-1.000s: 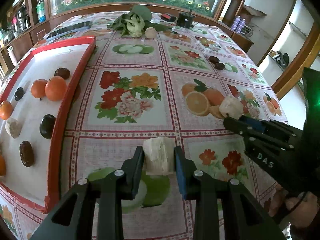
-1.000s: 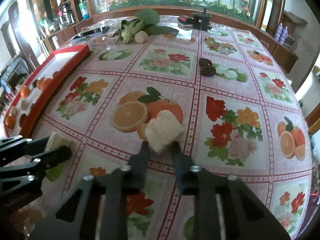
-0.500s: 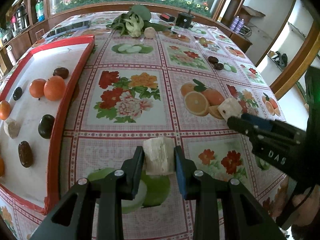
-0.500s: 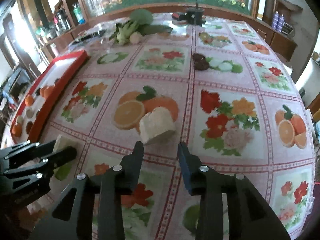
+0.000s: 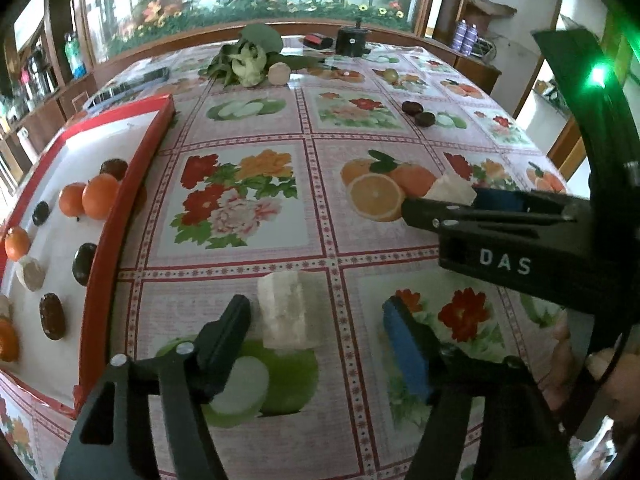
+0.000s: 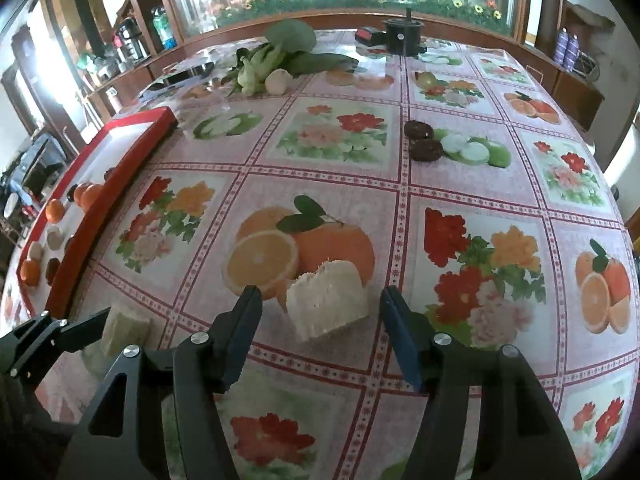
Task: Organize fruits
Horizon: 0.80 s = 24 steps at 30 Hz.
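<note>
- Currently both grippers stand over the flowered tablecloth (image 6: pixel 472 168), each with a pale fibrous chunk lying on the cloth between its fingers.
- Left gripper (image 5: pixel 316 316): jaws have just been opening and now stand apart. The left chunk (image 5: pixel 284 308) rests on the cloth nearer the black finger; neither pad presses on it.
- Right gripper (image 6: pixel 320 300): jaws likewise have just been opening and are apart, with clear gaps to either side of the right chunk (image 6: pixel 328 300). This chunk lies on the printed orange picture of the cloth.
- Red-rimmed tray (image 5: pixel 120 216) sits at the left of the table. Already on its white floor: several oranges (image 5: pixel 100 196), dark oval fruits (image 5: pixel 84 258), and at least one pale chunk (image 5: pixel 32 276) like the two on the cloth.
- Judgement: sorting is partly done. Tray holds a fair share of the fruit, laid out apart from one another.
- Left to do, as far as visible: the two pale chunks at the grippers, both outside the tray; two dark fruits (image 6: pixel 424 142) lying touching or nearly so, further up the cloth; a round pale item (image 6: pixel 280 80) beside the leafy greens (image 6: pixel 276 56) at the far end.
- Whether the greens count as part of the task cannot be told.
</note>
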Tool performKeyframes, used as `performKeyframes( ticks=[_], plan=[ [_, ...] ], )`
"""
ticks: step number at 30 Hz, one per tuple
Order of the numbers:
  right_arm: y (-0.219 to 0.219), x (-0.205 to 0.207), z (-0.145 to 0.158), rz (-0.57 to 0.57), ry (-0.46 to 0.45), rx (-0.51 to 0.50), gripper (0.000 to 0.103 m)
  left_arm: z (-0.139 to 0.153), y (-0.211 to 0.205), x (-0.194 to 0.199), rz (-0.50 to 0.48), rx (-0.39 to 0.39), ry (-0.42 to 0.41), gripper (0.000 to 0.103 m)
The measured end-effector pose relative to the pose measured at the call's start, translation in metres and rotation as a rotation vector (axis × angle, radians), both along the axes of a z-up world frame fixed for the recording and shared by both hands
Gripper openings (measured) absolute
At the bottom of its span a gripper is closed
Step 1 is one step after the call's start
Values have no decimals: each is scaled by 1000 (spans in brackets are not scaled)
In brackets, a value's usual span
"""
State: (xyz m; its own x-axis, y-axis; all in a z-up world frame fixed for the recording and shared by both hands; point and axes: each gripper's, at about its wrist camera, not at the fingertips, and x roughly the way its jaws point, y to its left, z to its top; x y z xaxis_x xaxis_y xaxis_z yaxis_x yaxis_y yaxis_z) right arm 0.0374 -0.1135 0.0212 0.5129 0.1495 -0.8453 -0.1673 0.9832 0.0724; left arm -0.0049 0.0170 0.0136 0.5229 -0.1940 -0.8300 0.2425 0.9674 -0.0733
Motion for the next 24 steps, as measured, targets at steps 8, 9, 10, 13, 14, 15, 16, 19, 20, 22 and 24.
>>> performKeyframes(
  ticks=[8,9,10,13,14,15,16,19,20,22,24],
  plan=[
    [4,0,-1,38,-26,-76,37,0,-3,1,42,10,-18,74],
    [4,0,-1,38,-26,-77,37,0,-2,1,52,11,-18,70],
    [4,0,-1,38,-27,-78,37,0,-1,2,65,15,-21,67],
    [3,0,0,37,-24,-77,37,1,3,3,93,31,-31,44],
    [3,-1,0,35,-22,-75,37,2,6,4,101,22,-29,33],
    [2,-2,0,35,-20,-71,37,2,10,5,109,1,-21,33],
    [2,-3,1,34,-19,-67,37,3,14,7,117,-28,-9,33],
    [0,-8,2,32,-12,-48,37,3,19,8,129,-71,9,33],
    [-1,-10,3,32,-13,-42,37,3,20,8,130,-83,14,33],
    [-2,-15,6,32,-23,-38,37,4,23,7,128,-134,31,33],
    [-3,-19,9,33,-30,-34,37,5,25,6,120,-181,41,33]
  ],
)
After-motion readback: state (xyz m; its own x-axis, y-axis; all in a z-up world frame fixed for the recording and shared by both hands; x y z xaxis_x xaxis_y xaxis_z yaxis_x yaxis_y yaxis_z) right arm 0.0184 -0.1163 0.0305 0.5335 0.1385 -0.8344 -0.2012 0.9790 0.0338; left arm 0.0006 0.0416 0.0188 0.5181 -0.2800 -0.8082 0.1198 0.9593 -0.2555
